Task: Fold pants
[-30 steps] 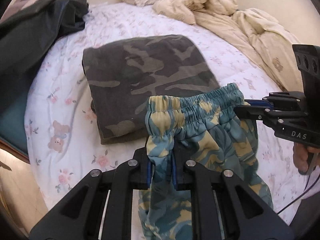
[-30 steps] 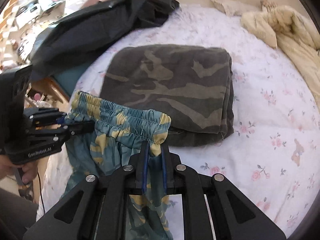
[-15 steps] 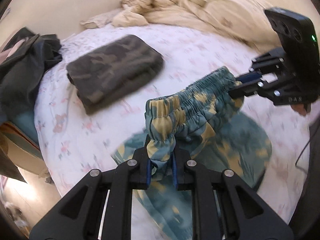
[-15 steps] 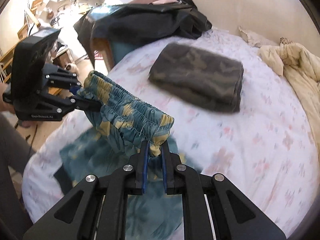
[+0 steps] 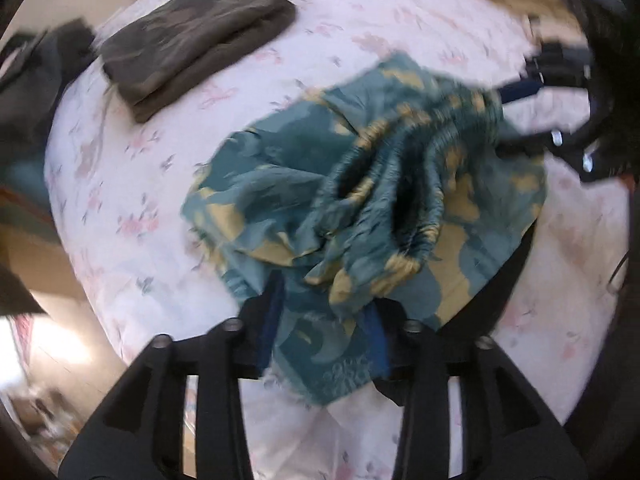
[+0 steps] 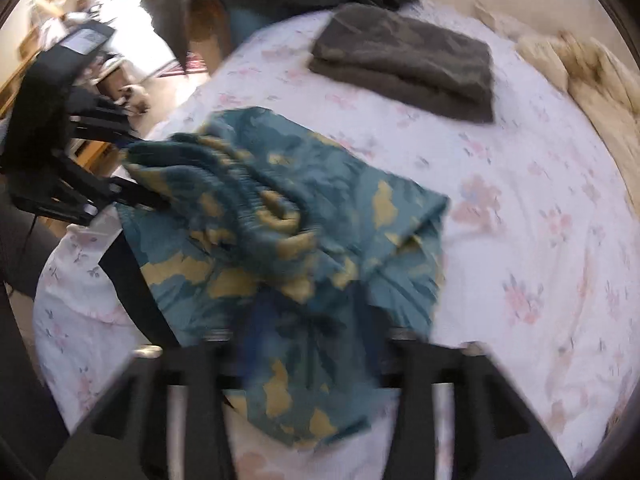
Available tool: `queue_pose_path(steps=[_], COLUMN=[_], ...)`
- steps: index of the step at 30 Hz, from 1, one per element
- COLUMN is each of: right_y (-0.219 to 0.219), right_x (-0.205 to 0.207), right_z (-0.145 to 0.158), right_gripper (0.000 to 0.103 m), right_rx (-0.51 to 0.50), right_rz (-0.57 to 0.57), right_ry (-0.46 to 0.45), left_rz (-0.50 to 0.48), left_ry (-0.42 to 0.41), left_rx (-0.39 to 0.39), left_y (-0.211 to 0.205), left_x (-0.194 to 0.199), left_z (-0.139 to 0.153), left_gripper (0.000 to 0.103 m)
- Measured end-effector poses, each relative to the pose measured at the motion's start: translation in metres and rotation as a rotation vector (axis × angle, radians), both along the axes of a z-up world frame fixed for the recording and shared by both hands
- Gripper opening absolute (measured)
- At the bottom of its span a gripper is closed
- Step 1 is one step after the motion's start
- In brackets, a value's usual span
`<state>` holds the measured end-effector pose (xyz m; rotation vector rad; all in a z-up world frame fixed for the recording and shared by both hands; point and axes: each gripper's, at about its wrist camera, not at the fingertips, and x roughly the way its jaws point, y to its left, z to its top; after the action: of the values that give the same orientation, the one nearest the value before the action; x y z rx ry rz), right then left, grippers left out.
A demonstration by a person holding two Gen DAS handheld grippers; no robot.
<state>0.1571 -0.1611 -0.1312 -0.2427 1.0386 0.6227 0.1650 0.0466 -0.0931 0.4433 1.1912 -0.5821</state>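
A white floral bedsheet (image 5: pixel 132 184) covers the bed. On it, near the front edge, lies the teal-and-yellow patterned pants (image 5: pixel 360 200), crumpled, the ruffled elastic waistband heaped on top. A folded camouflage garment (image 6: pixel 404 60) sits well apart behind. The left gripper (image 5: pixel 324 332) and right gripper (image 6: pixel 308 344) have just been opening; cloth lies loose between their spread jaws.

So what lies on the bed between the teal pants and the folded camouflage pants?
Only bare floral sheet separates the teal pants from the camouflage pants, per the right wrist view.
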Motion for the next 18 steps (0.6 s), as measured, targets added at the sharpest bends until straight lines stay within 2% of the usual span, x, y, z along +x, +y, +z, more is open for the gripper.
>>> queue_pose_path(steps=[1, 3, 6, 8, 9, 10, 11, 13, 14, 15, 18], right_y=[-0.007, -0.017, -0.035, -0.046, -0.047, -0.047, -0.044, -0.035, -0.028, -0.020, 0.002], right_x=[0.001, 0.001, 0.003, 0.013, 0.019, 0.025, 0.031, 0.043, 0.047, 0.048, 0.034], right_z=[0.005, 0.015, 0.035, 0.039, 0.037, 0.035, 0.030, 0.021, 0.016, 0.012, 0.005], right_gripper=[0.056, 0.055, 0.055, 0.052, 0.047, 0.038, 0.035, 0.034, 0.034, 0.034, 0.034], right_rx=[0.023, 0.068, 0.163, 0.236, 0.249, 0.248, 0.225, 0.180, 0.171, 0.165, 0.117], right_rz=[-0.021, -0.036, -0.129, -0.225, -0.269, -0.292, -0.319, -0.334, -0.317, -0.289, -0.202], right_ry=[0.025, 0.058, 0.044, 0.065, 0.076, 0.082, 0.086, 0.093, 0.098, 0.095, 0.049], left_rz=[0.033, 0.087, 0.199, 0.363, 0.446, 0.511, 0.606, 0.690, 0.689, 0.658, 0.572], left_ry=[0.029, 0.071, 0.077, 0.061, 0.070, 0.078, 0.071, 0.035, 0.023, 0.015, -0.020], left_rx=[-0.038, -0.138, -0.278, -0.319, -0.337, -0.340, -0.324, -0.252, -0.226, -0.181, -0.117], left_y=[0.008, 0.022, 0.041, 0.051, 0.052, 0.054, 0.055, 0.047, 0.043, 0.031, 0.010], left_x=[0.002, 0.005, 0.015, 0.031, 0.039, 0.045, 0.049, 0.053, 0.054, 0.051, 0.037], left_z=[0.008, 0.027, 0.051, 0.052, 0.047, 0.041, 0.032, 0.017, 0.012, 0.004, -0.004], left_gripper=[0.056, 0.056, 0.056, 0.056, 0.056, 0.056, 0.056, 0.056, 0.056, 0.056, 0.056])
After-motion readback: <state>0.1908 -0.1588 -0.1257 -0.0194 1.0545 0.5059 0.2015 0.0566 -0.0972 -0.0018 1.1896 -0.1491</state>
